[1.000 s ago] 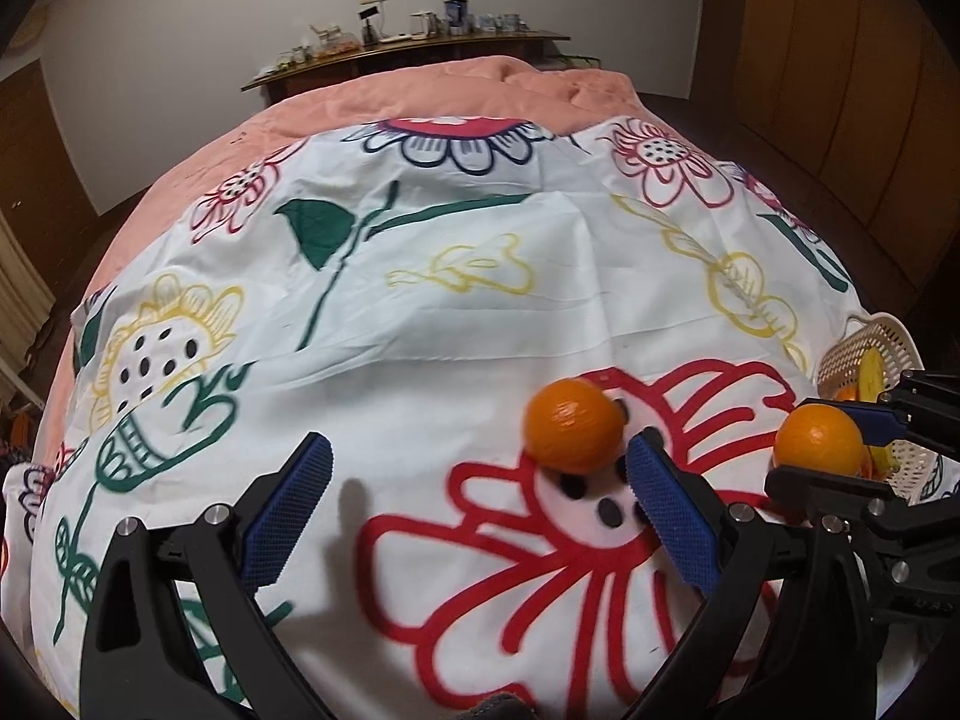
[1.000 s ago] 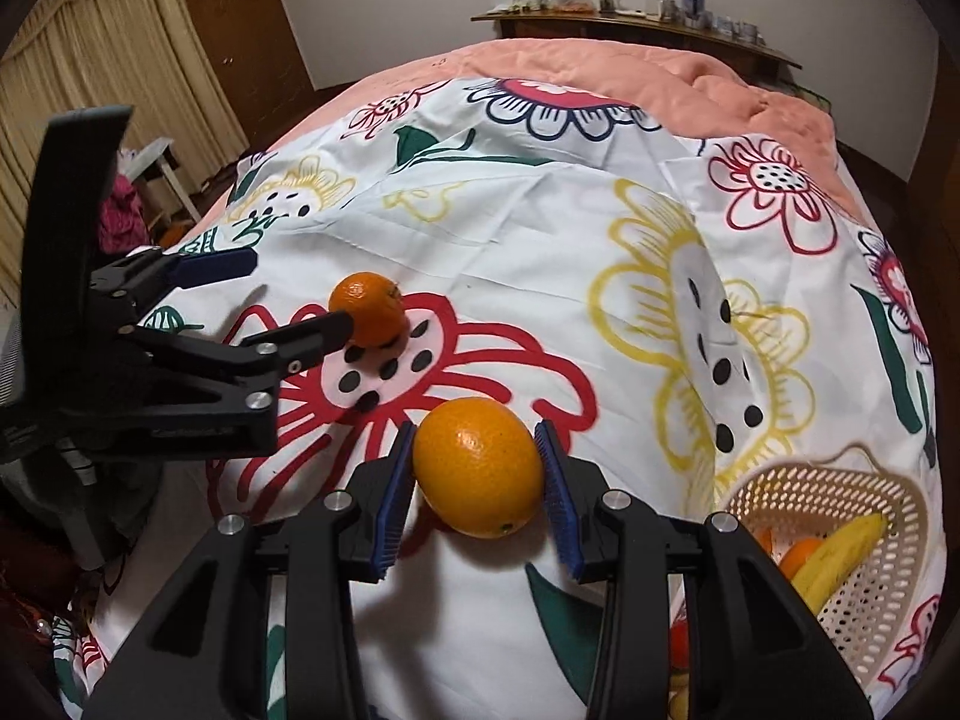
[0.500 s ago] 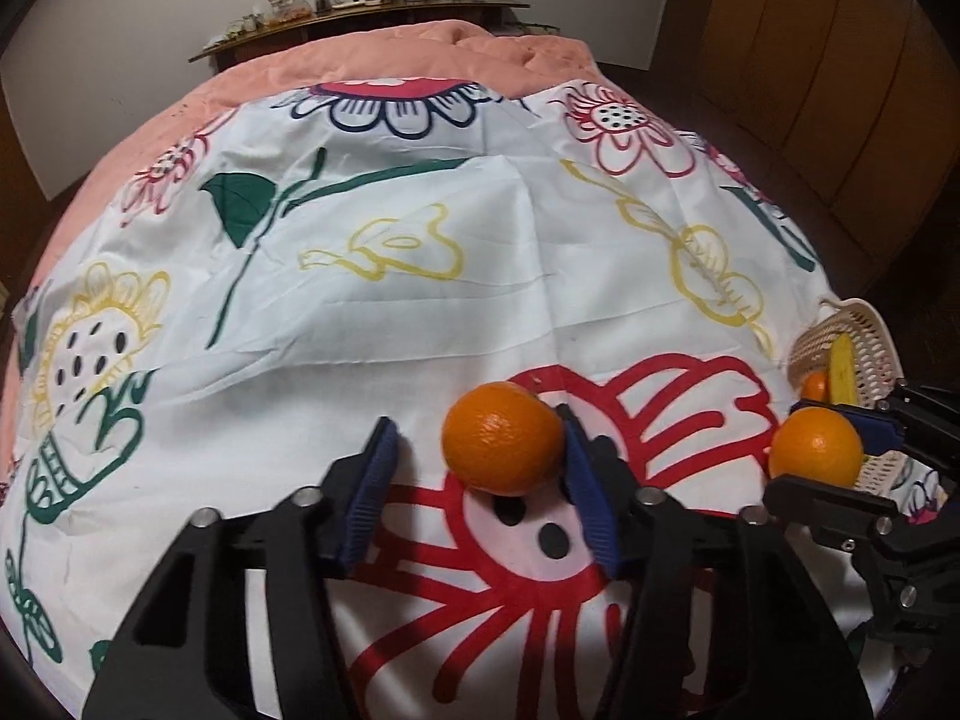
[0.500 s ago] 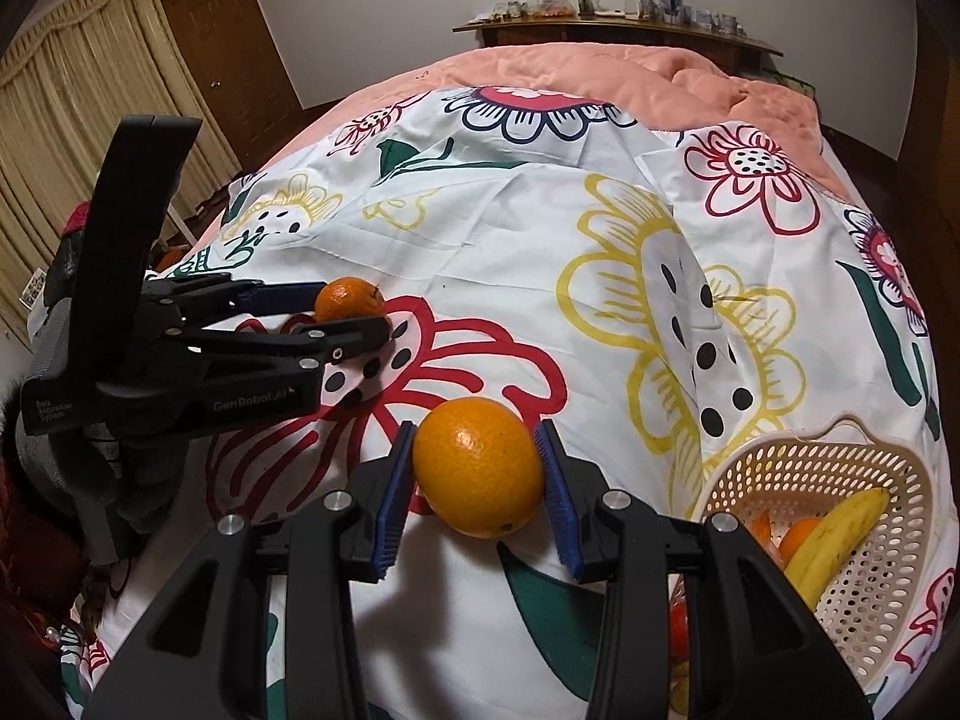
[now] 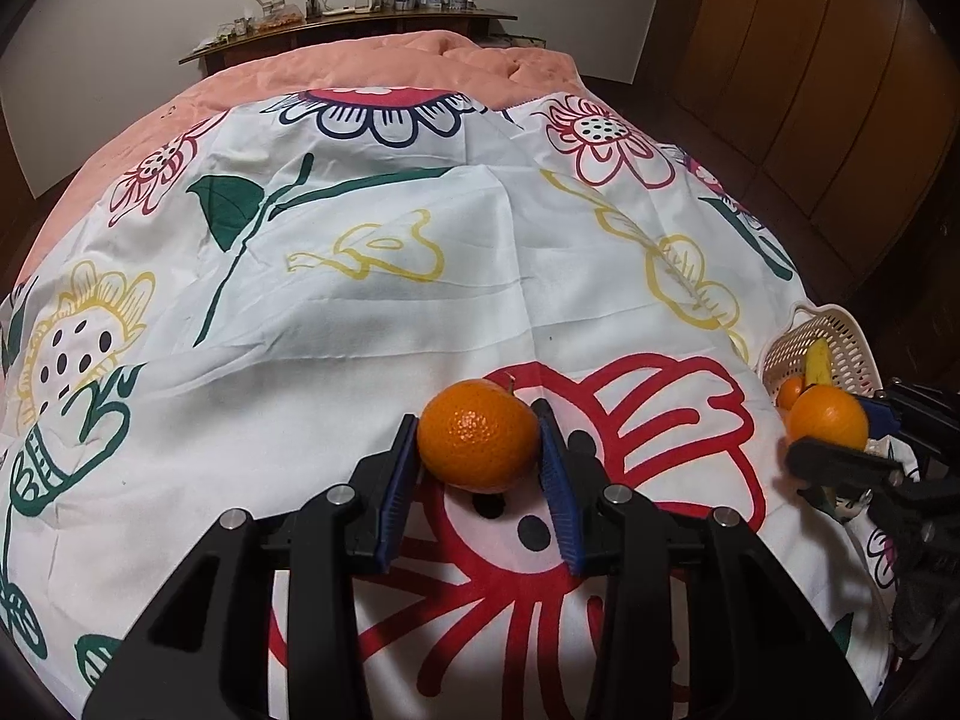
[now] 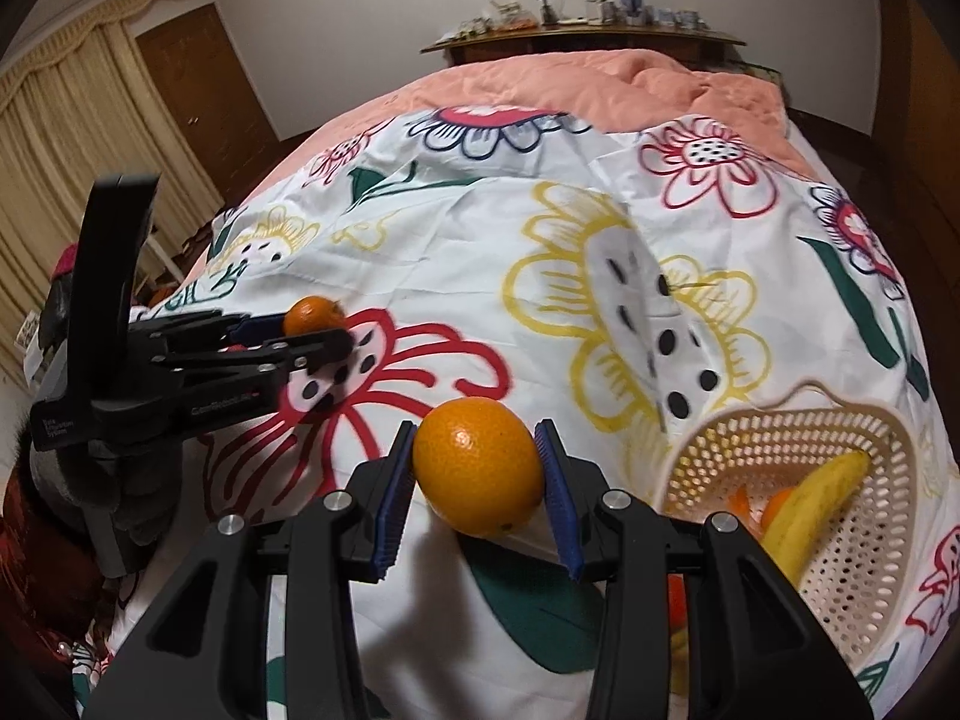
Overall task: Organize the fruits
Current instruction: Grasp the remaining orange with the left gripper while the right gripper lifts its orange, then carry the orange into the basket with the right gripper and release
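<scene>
Our left gripper (image 5: 480,444) is closing on a small orange (image 5: 478,443) that sits on the red flower (image 5: 654,420) of the bedsheet (image 5: 420,312), its blue pads touching both sides. Our right gripper (image 6: 477,468) clamps a bigger orange (image 6: 478,473), just left of the basket (image 6: 852,564) holding a banana (image 6: 813,495)

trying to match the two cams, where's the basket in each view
Left wrist view: basket at the far right edge, behind the right gripper and its orange.
Right wrist view: basket at lower right, banana inside.
Shared landmark: the red flower print.
</scene>
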A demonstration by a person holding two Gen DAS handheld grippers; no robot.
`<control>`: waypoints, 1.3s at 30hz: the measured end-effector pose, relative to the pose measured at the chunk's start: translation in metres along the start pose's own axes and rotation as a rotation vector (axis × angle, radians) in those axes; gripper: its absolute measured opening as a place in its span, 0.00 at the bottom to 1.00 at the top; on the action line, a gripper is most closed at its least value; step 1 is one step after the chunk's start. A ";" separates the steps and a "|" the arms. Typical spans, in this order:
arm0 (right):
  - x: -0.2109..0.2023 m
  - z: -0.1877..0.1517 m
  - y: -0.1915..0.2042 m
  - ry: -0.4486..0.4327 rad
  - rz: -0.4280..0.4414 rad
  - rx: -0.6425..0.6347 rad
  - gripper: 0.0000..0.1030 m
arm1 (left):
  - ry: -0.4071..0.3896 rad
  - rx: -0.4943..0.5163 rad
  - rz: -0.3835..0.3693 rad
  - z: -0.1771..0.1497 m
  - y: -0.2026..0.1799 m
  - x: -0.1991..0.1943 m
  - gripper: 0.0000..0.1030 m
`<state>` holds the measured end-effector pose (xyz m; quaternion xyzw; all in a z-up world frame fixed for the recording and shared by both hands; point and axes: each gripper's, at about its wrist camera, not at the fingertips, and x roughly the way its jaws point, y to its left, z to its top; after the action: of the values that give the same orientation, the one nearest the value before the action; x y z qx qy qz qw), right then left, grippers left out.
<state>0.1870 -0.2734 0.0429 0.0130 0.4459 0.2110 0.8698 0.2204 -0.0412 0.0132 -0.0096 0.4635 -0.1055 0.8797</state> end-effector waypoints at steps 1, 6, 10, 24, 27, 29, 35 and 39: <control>-0.003 -0.001 -0.004 -0.008 -0.007 0.012 0.39 | -0.002 -0.006 -0.001 -0.001 0.001 -0.001 0.39; -0.021 -0.004 -0.032 -0.049 -0.043 0.093 0.39 | -0.010 -0.010 -0.005 -0.005 -0.001 -0.007 0.39; -0.034 -0.009 -0.055 -0.076 -0.092 0.159 0.39 | -0.019 -0.006 -0.009 -0.005 -0.005 -0.014 0.39; -0.050 -0.040 -0.126 -0.084 -0.182 0.382 0.39 | -0.045 0.035 -0.032 -0.003 -0.032 -0.029 0.39; -0.048 -0.046 -0.136 -0.077 -0.195 0.411 0.39 | -0.044 0.043 -0.035 -0.003 -0.037 -0.030 0.39; -0.047 -0.049 -0.141 -0.072 -0.202 0.422 0.39 | -0.044 0.046 -0.036 -0.003 -0.040 -0.030 0.39; -0.043 -0.059 -0.154 -0.053 -0.220 0.461 0.39 | -0.041 0.054 -0.039 -0.004 -0.045 -0.031 0.39; -0.041 -0.063 -0.161 -0.042 -0.226 0.478 0.39 | -0.039 0.058 -0.040 -0.004 -0.048 -0.031 0.39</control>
<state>0.1738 -0.4455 0.0023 0.1723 0.4637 0.0008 0.8691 0.1923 -0.0816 0.0416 0.0046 0.4426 -0.1365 0.8863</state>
